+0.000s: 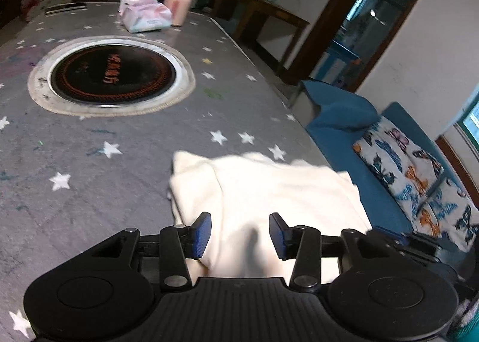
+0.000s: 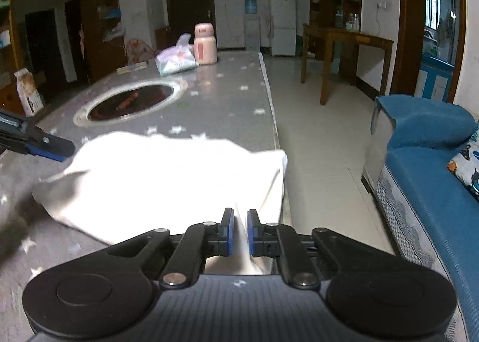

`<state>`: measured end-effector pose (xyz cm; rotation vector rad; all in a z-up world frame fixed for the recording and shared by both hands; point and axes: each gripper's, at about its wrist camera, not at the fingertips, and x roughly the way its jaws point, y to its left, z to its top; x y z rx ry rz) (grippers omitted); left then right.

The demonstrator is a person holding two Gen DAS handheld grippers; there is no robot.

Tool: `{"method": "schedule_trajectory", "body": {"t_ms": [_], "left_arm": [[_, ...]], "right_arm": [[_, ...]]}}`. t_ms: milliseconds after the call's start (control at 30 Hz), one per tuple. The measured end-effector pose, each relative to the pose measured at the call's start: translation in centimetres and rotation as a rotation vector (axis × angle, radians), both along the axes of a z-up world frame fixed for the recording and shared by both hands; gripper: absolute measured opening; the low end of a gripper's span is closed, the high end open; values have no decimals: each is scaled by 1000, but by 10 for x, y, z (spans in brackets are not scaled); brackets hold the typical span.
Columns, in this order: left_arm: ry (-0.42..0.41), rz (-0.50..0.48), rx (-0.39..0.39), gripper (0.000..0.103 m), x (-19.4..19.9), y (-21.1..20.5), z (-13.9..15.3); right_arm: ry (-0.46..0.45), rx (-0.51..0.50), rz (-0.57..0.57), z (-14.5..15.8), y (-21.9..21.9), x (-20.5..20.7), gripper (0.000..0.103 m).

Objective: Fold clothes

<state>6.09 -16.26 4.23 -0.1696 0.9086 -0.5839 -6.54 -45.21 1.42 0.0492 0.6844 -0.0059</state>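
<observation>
Right wrist view shows right gripper (image 2: 239, 229) jaws pinching white garment (image 2: 167, 174); left gripper (image 1: 239, 235) jaws spread.

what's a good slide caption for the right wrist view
Right tongs pinch the white garment's edge at the table corner.

Orange characters on the black cooktop (image 1: 112, 75) are too blurred to read.

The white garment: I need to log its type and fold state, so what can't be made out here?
- Garment type: overexposed in the right wrist view; no seams or sleeves readable.
- Its near edge: hidden behind the left gripper body in the left wrist view.
- Pinched part: only a thin strip shows between the right gripper pads.
- Corner past the table edge: motion-blurred.
</observation>
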Motion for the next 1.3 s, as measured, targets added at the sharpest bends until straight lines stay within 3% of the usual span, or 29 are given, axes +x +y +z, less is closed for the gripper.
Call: {"method": "schedule_trajectory", "body": {"t_ms": [367,600,833,1167,1300], "left_arm": [[-27,-38,86,45,-14,-4,-18],[-58,-49,131,46,-19,-2,-22],[-41,-8,104,47,-10,2,-14],[-74,29,183,47,21,-17,-14],[-39,56,185,48,36,-13,-21]], "right_arm": [[-47,-29,21,13,11,-1,8],[-7,-26,35,-2,17,-1,8],[-27,-21,34,7,16,1,8],[-37,-7,54,8,23,11,9],[-25,-12,52,7,21,17,9]]}}
